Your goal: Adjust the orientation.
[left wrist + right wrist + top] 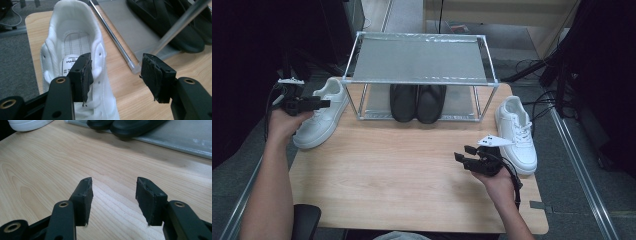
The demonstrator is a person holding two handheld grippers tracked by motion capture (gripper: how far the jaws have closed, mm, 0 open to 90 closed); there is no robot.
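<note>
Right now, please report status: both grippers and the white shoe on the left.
Left gripper open, one jaw inside left white shoe. Right gripper open, empty, above table. Rack post close beside shoe.

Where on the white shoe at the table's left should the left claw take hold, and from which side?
Grip the side wall of the collar on the white shoe, coming from above. The left claw already straddles that upright wall: one pad inside the opening, one outside.

Left gripper [323, 104] hovered with spread fingers over white leather sneaker [319, 120] at wooden surface's [402, 175] left edge. Right gripper [464, 153] hovered open near second white sneaker [517, 132].
</note>
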